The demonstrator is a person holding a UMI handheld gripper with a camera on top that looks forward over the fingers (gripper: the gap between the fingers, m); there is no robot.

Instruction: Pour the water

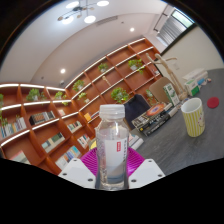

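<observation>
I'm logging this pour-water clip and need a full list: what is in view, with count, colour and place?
water bottle: one, clear with white cap and red label, between the fingers
cup: one, yellow-green, on the table beyond the fingers, apart from the bottle
small round thing: one, red, on the table past the cup
table: one, grey, under bottle and cup
bookshelves: wooden, lit, with plants on top, behind the table
gripper: one, white fingers with magenta pads, pressed on the bottle
</observation>
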